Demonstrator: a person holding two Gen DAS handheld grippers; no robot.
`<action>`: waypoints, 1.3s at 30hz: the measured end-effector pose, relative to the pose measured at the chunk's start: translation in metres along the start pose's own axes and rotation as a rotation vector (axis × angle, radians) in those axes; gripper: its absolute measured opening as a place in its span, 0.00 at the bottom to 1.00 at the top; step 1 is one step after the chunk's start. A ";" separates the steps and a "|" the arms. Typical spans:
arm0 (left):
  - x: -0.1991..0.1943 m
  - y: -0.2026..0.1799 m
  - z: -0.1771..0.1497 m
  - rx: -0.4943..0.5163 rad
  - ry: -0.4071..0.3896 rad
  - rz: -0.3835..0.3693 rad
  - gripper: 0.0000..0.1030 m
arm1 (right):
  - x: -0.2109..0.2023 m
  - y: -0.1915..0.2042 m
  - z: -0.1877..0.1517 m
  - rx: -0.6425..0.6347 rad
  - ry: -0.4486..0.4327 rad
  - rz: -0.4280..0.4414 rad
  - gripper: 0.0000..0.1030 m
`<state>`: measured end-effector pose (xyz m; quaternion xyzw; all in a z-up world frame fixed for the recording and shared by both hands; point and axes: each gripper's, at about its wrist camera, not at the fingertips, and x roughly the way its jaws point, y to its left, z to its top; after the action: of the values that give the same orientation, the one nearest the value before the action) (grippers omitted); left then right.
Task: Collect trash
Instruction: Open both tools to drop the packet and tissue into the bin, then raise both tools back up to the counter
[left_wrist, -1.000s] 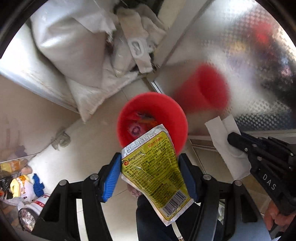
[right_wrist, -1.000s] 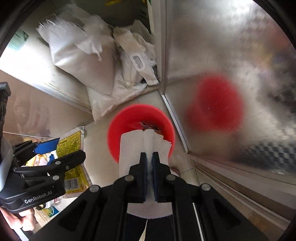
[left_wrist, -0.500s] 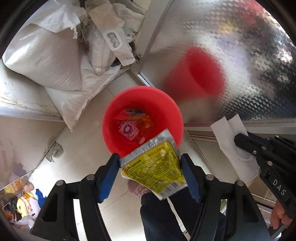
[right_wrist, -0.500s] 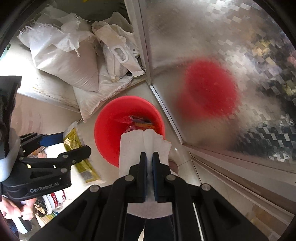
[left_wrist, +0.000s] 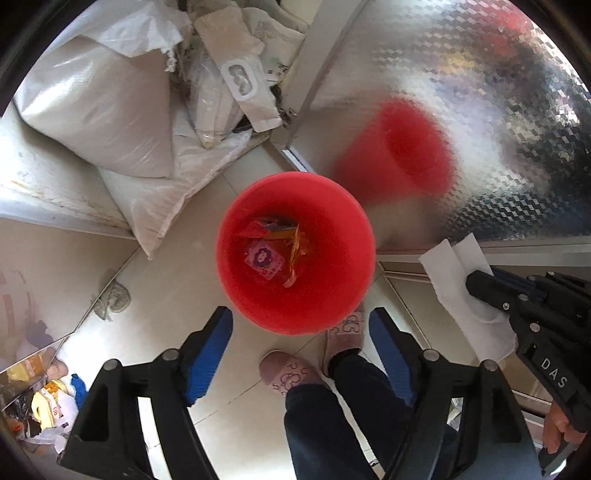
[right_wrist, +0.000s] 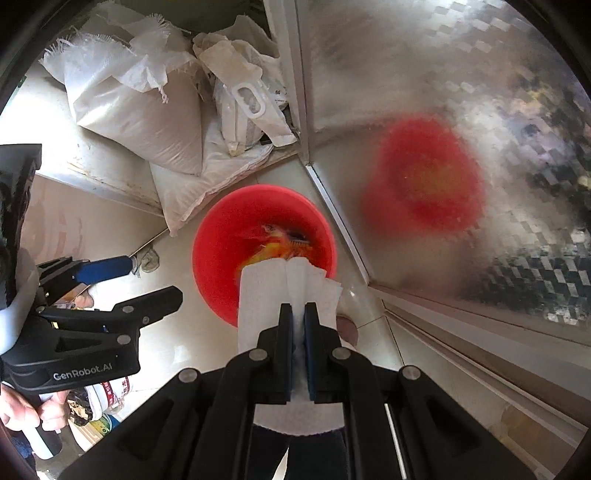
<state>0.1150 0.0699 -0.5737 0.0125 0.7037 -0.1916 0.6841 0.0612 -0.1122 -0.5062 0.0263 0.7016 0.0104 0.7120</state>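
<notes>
A red bin (left_wrist: 295, 251) stands on the tiled floor with several wrappers (left_wrist: 273, 247) in its bottom. My left gripper (left_wrist: 301, 332) is open and empty, just above the bin's near rim. My right gripper (right_wrist: 298, 310) is shut on a white paper napkin (right_wrist: 266, 291) and holds it over the near edge of the bin (right_wrist: 221, 236). In the left wrist view the right gripper (left_wrist: 476, 284) and its napkin (left_wrist: 454, 266) are to the right of the bin. In the right wrist view the left gripper (right_wrist: 144, 280) is at the left, open.
White sacks (left_wrist: 107, 110) and bags are piled behind the bin on a low ledge. A textured metal panel (left_wrist: 480, 110) rises at the right and mirrors the bin. The person's slippers (left_wrist: 288, 369) and legs are below the bin. Bottles and packets (left_wrist: 44, 398) lie at the lower left.
The left gripper has opened and let go of the yellow packet, which is gone from between its fingers. The right gripper stays shut on the napkin, a little closer to the bin.
</notes>
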 end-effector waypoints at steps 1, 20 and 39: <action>-0.001 0.003 -0.002 -0.010 0.000 0.003 0.76 | 0.000 0.002 0.001 -0.012 0.000 0.000 0.05; -0.031 0.058 -0.031 -0.109 -0.057 0.126 0.83 | 0.022 0.045 0.005 -0.192 0.039 0.031 0.17; -0.209 0.017 -0.064 -0.144 -0.218 0.148 0.83 | -0.140 0.071 -0.006 -0.247 -0.125 0.022 0.84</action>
<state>0.0721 0.1553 -0.3761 -0.0057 0.6344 -0.0900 0.7678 0.0544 -0.0487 -0.3627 -0.0535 0.6490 0.1028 0.7519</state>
